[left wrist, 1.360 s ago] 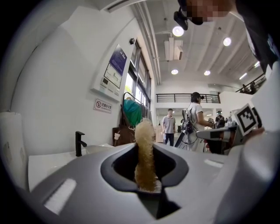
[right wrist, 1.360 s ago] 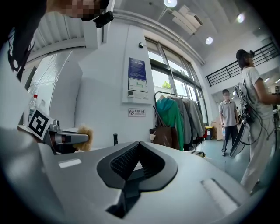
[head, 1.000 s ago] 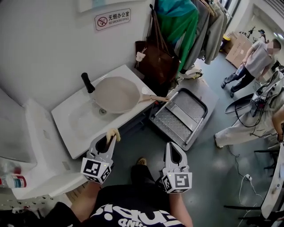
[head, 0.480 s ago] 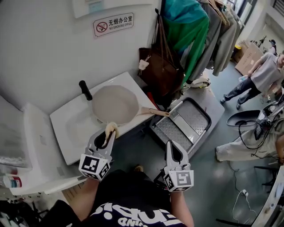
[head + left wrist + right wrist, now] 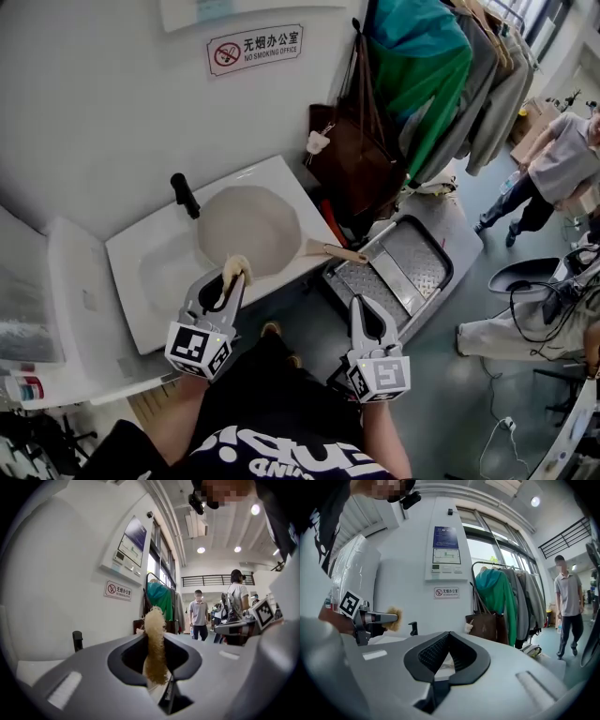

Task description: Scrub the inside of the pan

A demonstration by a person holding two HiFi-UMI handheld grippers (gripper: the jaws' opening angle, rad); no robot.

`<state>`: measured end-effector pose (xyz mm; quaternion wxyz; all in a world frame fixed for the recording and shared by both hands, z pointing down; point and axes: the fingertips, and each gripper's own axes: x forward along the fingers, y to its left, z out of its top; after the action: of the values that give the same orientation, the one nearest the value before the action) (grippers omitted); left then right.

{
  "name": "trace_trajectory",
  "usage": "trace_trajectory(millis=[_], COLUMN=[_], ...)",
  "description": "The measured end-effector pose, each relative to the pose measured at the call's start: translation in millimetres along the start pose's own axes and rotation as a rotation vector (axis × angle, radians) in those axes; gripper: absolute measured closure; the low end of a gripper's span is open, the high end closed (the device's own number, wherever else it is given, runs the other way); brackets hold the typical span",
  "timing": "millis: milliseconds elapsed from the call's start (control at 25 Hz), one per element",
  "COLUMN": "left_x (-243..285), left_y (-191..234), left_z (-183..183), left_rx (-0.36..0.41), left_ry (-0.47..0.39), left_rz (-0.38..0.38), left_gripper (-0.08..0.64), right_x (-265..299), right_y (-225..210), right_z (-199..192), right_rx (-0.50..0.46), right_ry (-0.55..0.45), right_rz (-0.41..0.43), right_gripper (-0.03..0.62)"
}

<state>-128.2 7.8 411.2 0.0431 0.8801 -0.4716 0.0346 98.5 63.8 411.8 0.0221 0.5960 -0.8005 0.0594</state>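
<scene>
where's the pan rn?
Head view, left of centre: the pan rests on the white sink, beside the black faucet, just beyond the left gripper and its scrub pad.

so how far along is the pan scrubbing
Done: the left gripper is clamped on the tan scrubber. In hand: it is held near the sink's front edge, short of the pan. Left: all the scrubbing. The scrubber is not yet on the pan, and the right gripper is shut, empty and away from the pan handle.
</scene>
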Motion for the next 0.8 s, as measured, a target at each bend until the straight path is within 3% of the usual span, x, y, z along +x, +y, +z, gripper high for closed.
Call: trace_trajectory(millis=[480,800], left_x=[69,92], left_y=[28,41], left_z=[11,9], left_rx=[-0.014,-0.044], left_ry=[0.028,0.051], left_rz=[-0.076,-0.074], left_gripper=[0.495,0.495], right_x=[76,106], right_y=[-11,-23], right_z=[19,39], right_rx=[-0.038,-0.068], right_ry=[-0.004,-0.029], right_rz=[0.088,0.137], right_gripper=[0.584,0.584])
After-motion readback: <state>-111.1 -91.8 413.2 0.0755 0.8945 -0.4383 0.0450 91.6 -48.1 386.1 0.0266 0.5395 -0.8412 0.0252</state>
